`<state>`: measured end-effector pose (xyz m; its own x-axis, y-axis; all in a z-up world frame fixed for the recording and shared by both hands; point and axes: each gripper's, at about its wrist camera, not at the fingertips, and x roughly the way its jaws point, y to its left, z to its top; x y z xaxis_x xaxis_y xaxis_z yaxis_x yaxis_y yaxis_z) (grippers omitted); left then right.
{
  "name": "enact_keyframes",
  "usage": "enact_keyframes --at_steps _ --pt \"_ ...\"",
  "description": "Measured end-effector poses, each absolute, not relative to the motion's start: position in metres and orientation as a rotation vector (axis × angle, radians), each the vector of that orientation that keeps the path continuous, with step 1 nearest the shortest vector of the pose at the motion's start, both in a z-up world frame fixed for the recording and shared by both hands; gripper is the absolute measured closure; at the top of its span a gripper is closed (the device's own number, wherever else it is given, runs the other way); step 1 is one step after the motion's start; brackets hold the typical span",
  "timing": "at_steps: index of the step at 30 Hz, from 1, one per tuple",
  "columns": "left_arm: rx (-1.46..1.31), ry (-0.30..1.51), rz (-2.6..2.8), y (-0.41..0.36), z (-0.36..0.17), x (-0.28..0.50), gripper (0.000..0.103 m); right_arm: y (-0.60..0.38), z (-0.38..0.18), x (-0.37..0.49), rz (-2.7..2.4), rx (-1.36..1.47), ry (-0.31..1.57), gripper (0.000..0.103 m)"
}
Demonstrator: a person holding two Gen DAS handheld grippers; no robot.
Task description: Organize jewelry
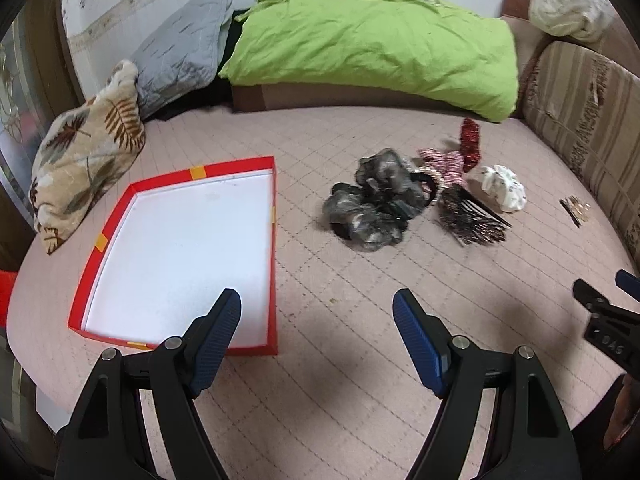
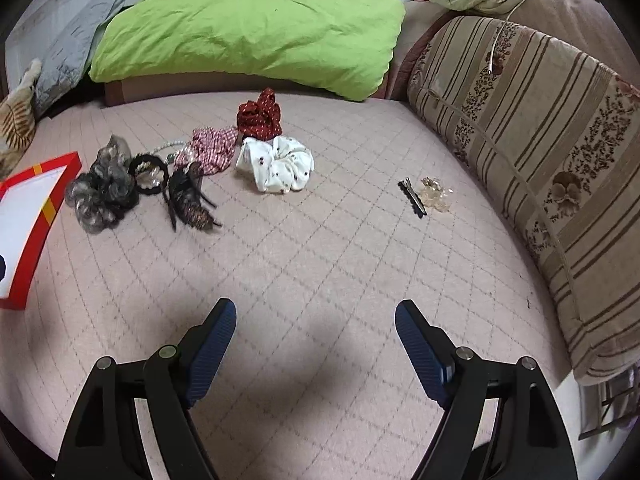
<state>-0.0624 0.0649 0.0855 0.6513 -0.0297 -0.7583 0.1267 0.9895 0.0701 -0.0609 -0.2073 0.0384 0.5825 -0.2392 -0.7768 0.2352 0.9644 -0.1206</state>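
A shallow red box [image 1: 276,216] with a white inside lies empty on the quilted pink bed cover; its corner [image 2: 60,160] shows at the left of the right wrist view. Right of it sits a pile of hair pieces: a grey-black scrunchie [image 1: 372,200] [image 2: 104,188], a checked red one [image 2: 212,148], a dark red dotted one [image 2: 258,116], a white one [image 1: 504,186] [image 2: 276,164] and a dark comb clip [image 2: 192,200]. A black clip with a clear ornament [image 2: 424,196] lies apart. My left gripper [image 1: 316,312] is open and empty beside the box. My right gripper [image 2: 316,316] is open and empty.
A lime green pillow [image 1: 372,44], a grey pillow [image 1: 188,40] and a leaf-print cushion [image 1: 84,152] line the back and left. A striped bolster [image 2: 540,152] bounds the right side. The right gripper's body [image 1: 608,320] shows at the right edge of the left view.
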Motion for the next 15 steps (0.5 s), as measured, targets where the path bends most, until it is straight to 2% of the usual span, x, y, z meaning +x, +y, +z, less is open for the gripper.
enact_keyframes --at_steps 8,15 --pt "0.044 0.936 -0.141 0.07 0.075 -0.017 0.026 -0.229 0.04 -0.035 -0.18 0.06 0.904 0.018" --pt "0.031 0.971 -0.217 0.048 0.066 0.026 0.026 -0.244 0.037 -0.004 -0.127 0.074 0.896 0.036"
